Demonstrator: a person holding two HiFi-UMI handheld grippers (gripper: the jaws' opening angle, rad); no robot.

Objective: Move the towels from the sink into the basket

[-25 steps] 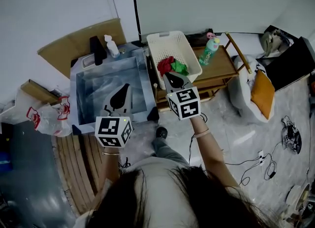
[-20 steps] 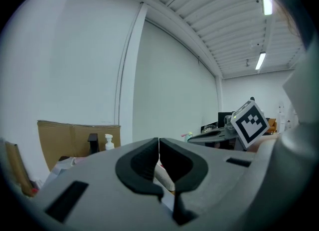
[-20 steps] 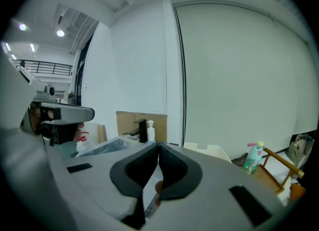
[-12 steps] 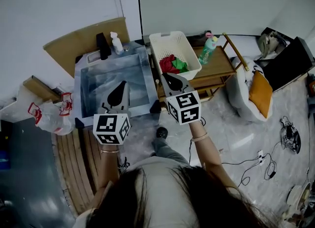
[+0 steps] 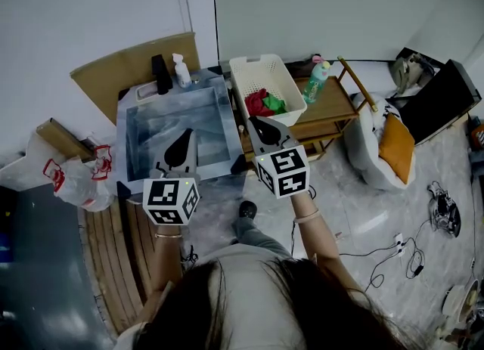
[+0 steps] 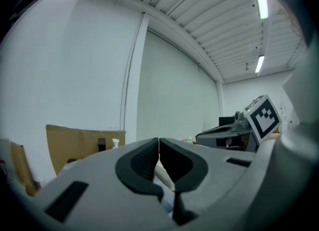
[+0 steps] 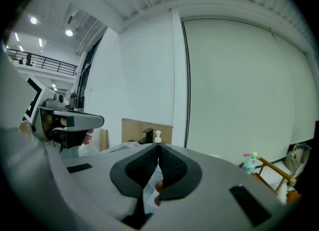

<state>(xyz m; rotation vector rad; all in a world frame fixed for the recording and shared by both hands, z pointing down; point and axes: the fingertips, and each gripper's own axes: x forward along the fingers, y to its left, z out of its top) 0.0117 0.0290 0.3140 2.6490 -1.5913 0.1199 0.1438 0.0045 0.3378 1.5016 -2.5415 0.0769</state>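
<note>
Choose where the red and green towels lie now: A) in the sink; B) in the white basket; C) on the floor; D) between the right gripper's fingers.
B: the red and green towels sit bunched inside the white basket, beside the sink.

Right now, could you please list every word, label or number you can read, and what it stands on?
None can be read.
Left cube, right cube: black-and-white square patterns, no letters.
Bottle: label too small to read.
Bag: red marks, too blurred to read.
</note>
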